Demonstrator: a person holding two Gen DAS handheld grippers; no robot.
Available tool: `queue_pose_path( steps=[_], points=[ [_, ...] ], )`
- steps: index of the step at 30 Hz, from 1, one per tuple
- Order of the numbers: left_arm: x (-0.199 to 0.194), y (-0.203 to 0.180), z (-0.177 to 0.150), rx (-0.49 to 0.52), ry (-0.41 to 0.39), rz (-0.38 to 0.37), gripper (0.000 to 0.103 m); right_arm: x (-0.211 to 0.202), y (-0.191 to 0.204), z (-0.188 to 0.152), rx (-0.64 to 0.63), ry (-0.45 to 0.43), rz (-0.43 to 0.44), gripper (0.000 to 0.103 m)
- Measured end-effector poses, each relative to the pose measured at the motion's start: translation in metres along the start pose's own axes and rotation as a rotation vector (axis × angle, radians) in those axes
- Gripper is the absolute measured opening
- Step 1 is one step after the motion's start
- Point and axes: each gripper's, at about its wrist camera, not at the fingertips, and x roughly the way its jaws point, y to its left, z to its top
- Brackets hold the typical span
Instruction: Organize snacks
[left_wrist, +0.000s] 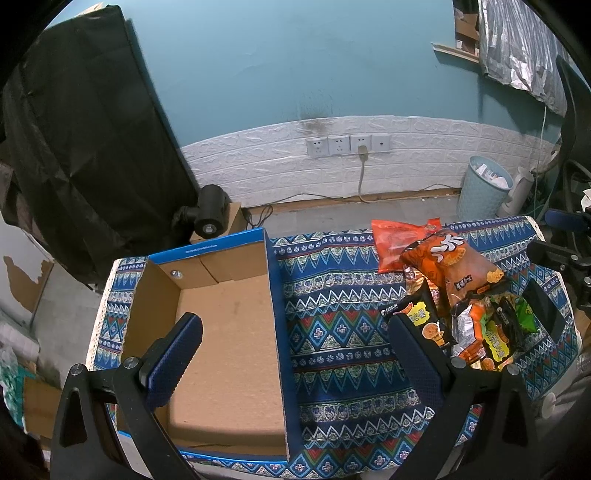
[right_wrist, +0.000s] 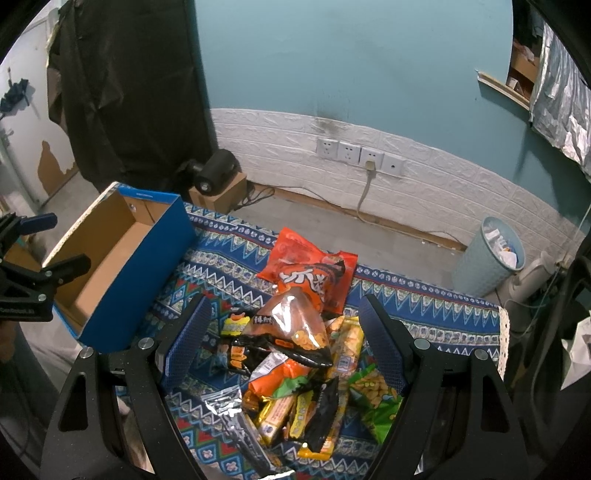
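The right gripper (right_wrist: 284, 338) hangs with its blue-padded fingers spread wide over a heap of bright foil snack packets (right_wrist: 295, 354), gripping none of them. The left gripper (left_wrist: 295, 354) (equally wide apart, holding nothing) hovers above the open blue-sided cardboard box (left_wrist: 229, 332) and the blue zigzag-patterned tablecloth (left_wrist: 332, 332). The heap lies on that cloth, apart from the box, with a flat orange bag (right_wrist: 295, 258) at its far edge.

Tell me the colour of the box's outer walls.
Blue outside, plain brown cardboard inside; the box shows it best in the right wrist view.
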Motion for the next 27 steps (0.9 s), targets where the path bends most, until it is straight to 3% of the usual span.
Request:
queue_pose_path(
  steps=[27],
  points=[
    [0.0007, -0.0051, 0.0011, 0.01, 0.006, -0.002, 0.102, -0.0034, -0.0028, -0.001, 0.003, 0.004, -0.004, 0.08]
  ],
)
